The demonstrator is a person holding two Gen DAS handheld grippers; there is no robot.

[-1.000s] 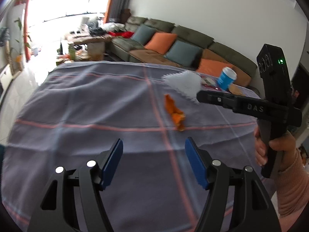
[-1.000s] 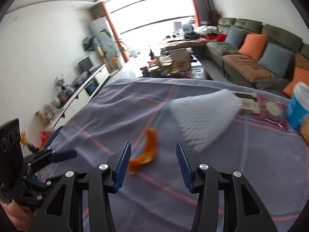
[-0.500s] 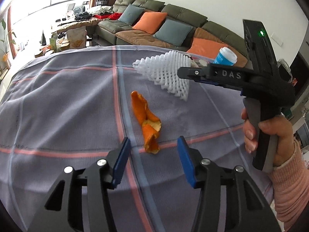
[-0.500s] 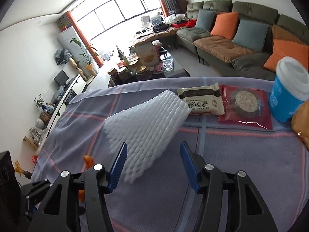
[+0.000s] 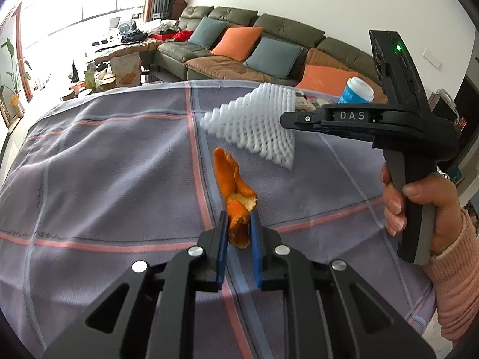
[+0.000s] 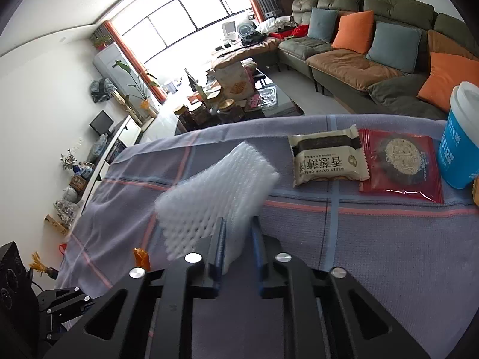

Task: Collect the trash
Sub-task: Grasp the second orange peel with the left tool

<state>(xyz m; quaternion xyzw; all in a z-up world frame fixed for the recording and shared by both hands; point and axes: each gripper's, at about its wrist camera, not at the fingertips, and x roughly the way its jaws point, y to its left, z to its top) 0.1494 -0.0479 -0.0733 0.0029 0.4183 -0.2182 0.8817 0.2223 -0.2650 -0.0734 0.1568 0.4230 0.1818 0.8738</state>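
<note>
Orange peel [image 5: 235, 191] lying on the grey checked cloth [image 5: 104, 164] beside a pink stripe, its near end pinched between the blue pads of the left gripper [image 5: 238, 227], jaws closing on it, far end pointing away toward the foam net [image 5: 254, 122]. Foam net just beyond the peel, apart from it, near corner caught between the pads of the right gripper [image 6: 237, 239], jaws closing there too; net blurred and apparently lifted at that corner. Right gripper's black body seen from the left wrist view, held by a hand [image 5: 419, 209] in a pink sleeve at the right edge of the cloth. Past the net, near the far edge: a cracker packet [image 6: 327, 157], a red packet [image 6: 401, 164] touching it, and a blue cup [image 6: 459, 146] next along. Broad bare cloth to the left of peel and net, out to the table's left edge. Sofa [image 5: 254, 45] with cushions beyond the far edge.
</note>
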